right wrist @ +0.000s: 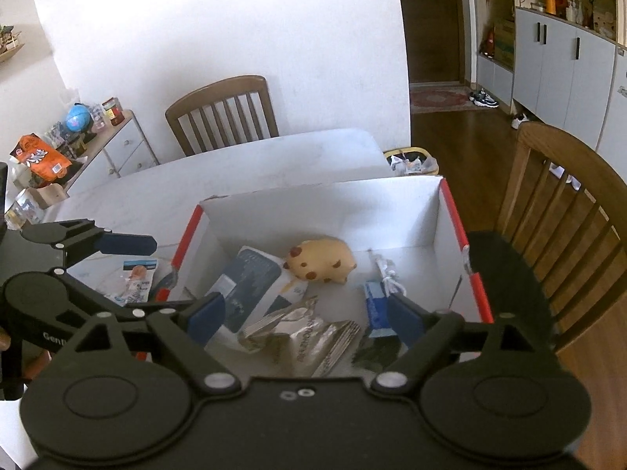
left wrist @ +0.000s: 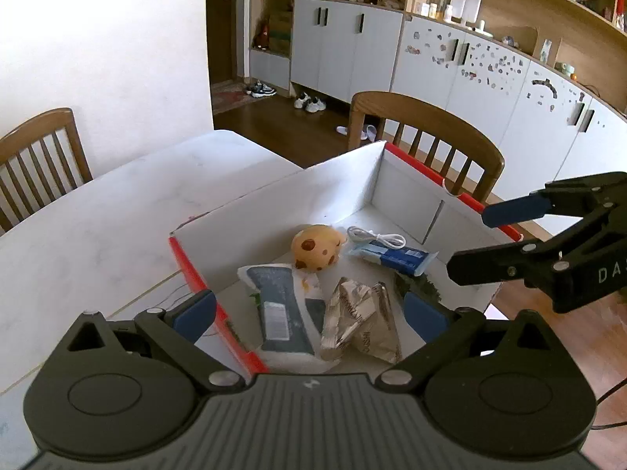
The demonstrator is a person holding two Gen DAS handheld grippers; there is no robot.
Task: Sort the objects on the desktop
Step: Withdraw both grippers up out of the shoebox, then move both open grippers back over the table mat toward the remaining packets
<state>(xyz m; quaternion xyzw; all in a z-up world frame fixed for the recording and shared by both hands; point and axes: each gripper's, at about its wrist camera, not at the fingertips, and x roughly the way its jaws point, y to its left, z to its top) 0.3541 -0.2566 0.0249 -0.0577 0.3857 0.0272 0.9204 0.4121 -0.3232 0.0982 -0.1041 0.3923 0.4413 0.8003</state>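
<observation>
A white box with red edges (left wrist: pixel 337 184) (right wrist: pixel 313 203) stands on the white table (left wrist: pixel 117 211). Inside lie a yellow spotted pig toy (left wrist: pixel 315 252) (right wrist: pixel 319 262), a blue-grey packet (left wrist: pixel 280 309) (right wrist: pixel 247 286), a silver foil packet (left wrist: pixel 360 317) (right wrist: pixel 309 333), a blue wrapper (left wrist: pixel 392 256) (right wrist: pixel 374 305), a white coiled cable (left wrist: pixel 376 237) (right wrist: pixel 386 268) and a dark green item (left wrist: pixel 417 286). My left gripper (left wrist: pixel 309 313) hangs open and empty over the box's near side. My right gripper (right wrist: pixel 301 317) is open and empty above the box; it also shows in the left wrist view (left wrist: pixel 470 241).
A small packet (right wrist: pixel 137 282) lies on the table left of the box. Wooden chairs stand at the table's far side (right wrist: pixel 223 111) and right side (left wrist: pixel 427 137) (right wrist: pixel 564 211). A side cabinet with clutter (right wrist: pixel 78 137) is at the left.
</observation>
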